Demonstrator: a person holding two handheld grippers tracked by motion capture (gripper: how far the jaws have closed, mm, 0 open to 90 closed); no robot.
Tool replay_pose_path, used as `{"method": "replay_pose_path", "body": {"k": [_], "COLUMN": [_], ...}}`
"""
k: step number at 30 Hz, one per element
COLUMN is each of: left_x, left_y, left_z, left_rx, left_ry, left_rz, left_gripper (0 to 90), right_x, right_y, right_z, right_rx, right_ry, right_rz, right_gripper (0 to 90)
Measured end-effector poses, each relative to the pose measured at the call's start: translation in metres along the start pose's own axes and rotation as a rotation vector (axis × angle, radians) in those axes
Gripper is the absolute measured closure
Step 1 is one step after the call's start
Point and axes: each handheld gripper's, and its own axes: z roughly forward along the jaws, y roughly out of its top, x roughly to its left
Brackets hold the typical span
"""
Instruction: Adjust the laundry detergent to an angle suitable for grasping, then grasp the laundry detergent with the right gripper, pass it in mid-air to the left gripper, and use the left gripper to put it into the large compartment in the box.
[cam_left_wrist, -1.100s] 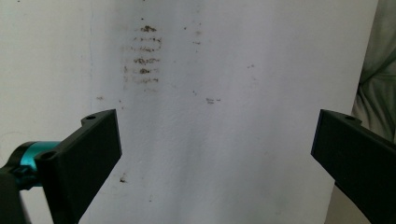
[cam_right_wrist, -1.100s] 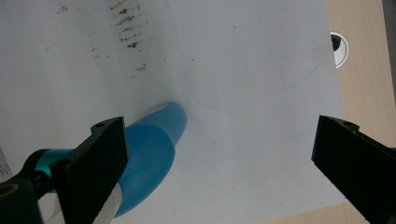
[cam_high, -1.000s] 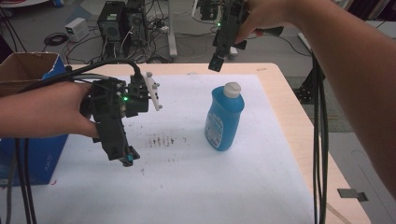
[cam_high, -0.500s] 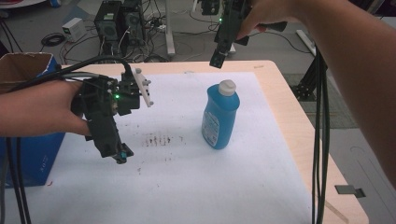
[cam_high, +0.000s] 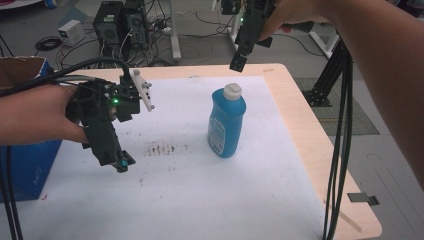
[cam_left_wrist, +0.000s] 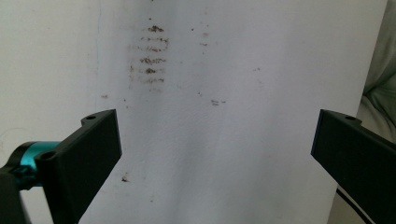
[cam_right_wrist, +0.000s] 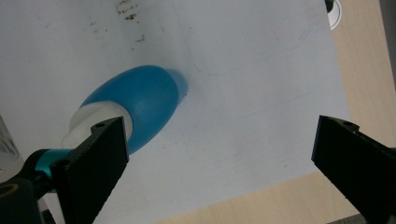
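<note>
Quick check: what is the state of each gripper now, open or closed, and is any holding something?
Left gripper: open, holding nothing, above the stained white sheet.
Right gripper: open, holding nothing, raised above the blue bottle.

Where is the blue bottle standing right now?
In the high view the blue bottle stands upright right of centre on the white sheet, below the raised right tongs.

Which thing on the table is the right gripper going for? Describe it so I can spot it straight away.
Find the white sheet covering the wooden table. Right of its middle, past the brown smudges, stands the blue bottle, upright, with the right gripper open above it. Its white cap and pale label make it unmistakable.
</note>
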Motion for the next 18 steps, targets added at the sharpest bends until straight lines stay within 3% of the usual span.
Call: {"method": "replay_pose_path", "body": {"k": [9, 14, 18], "left_x": [-0.001, -0.001, -0.001], "left_y": [0.003, 0.001, 0.001], "left_z": [0.000, 0.000, 0.000], "left_rx": [0.016, 0.008, 0.004], "left_ry": [-0.002, 0.003, 0.004], "left_rz": [0.014, 0.000, 0.001], "left_gripper": [1.6, 1.6, 1.6], "right_x": [0.003, 0.006, 0.010], "right_y": [-0.014, -0.019, -0.031], "right_z": [-0.002, -0.007, -0.009], "right_rx": [-0.002, 0.001, 0.005], "right_ry": [0.006, 0.006, -0.013], "right_rz": [0.015, 0.035, 0.081], "right_gripper": [3.2, 3.2, 3.2]}}
